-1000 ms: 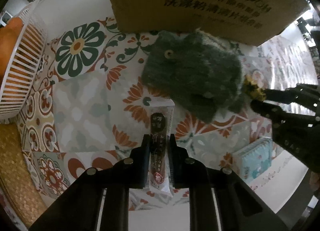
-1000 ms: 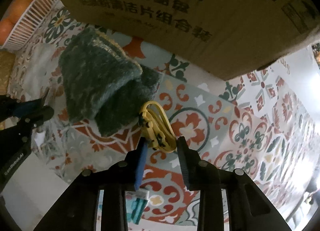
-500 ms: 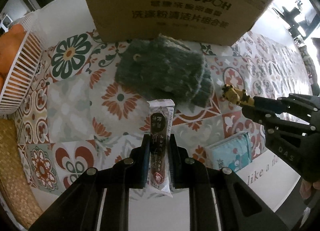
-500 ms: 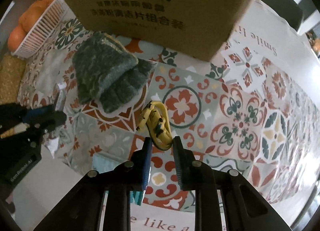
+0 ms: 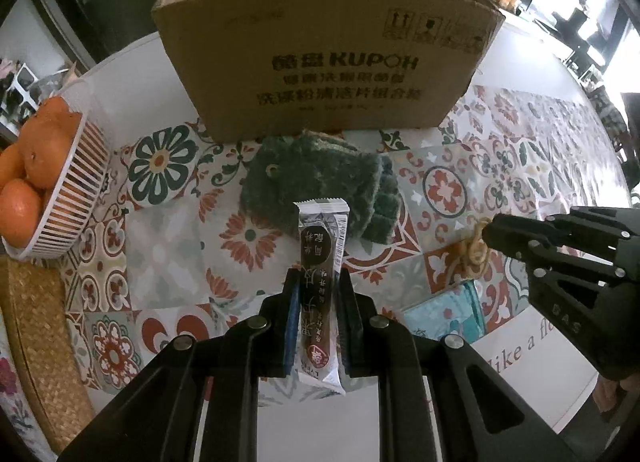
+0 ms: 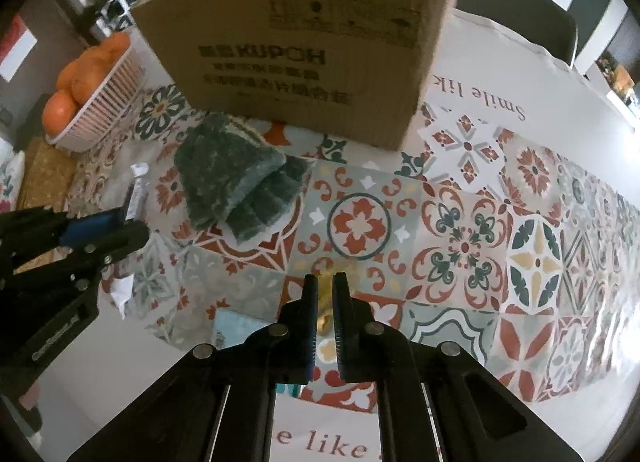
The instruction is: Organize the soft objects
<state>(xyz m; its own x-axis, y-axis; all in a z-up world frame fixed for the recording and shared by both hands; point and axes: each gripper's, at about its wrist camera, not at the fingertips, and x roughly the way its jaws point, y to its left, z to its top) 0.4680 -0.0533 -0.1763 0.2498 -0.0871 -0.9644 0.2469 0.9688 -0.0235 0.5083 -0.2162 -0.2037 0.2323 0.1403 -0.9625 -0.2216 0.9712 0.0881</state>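
Observation:
My left gripper (image 5: 318,282) is shut on a long brown-and-silver snack packet (image 5: 320,258), held above the tiled tablecloth. My right gripper (image 6: 325,286) is shut on a yellow bundle of rubber bands (image 6: 325,316), mostly hidden between the fingers; it shows in the left wrist view (image 5: 474,252). A dark green fuzzy cloth (image 5: 316,185) lies folded on the table in front of an open cardboard box (image 5: 332,61); it also shows in the right wrist view (image 6: 236,185) with the box (image 6: 304,45) behind it. The left gripper (image 6: 120,221) appears at the left there.
A white basket of oranges (image 5: 48,181) stands at the left, also in the right wrist view (image 6: 96,101). A teal tissue pack (image 5: 444,318) lies near the table's front edge. A woven mat (image 5: 36,342) lies at the left.
Both grippers have risen and pulled back from the box, each keeping its object; the box's open top has come into view. The green cloth has not moved.

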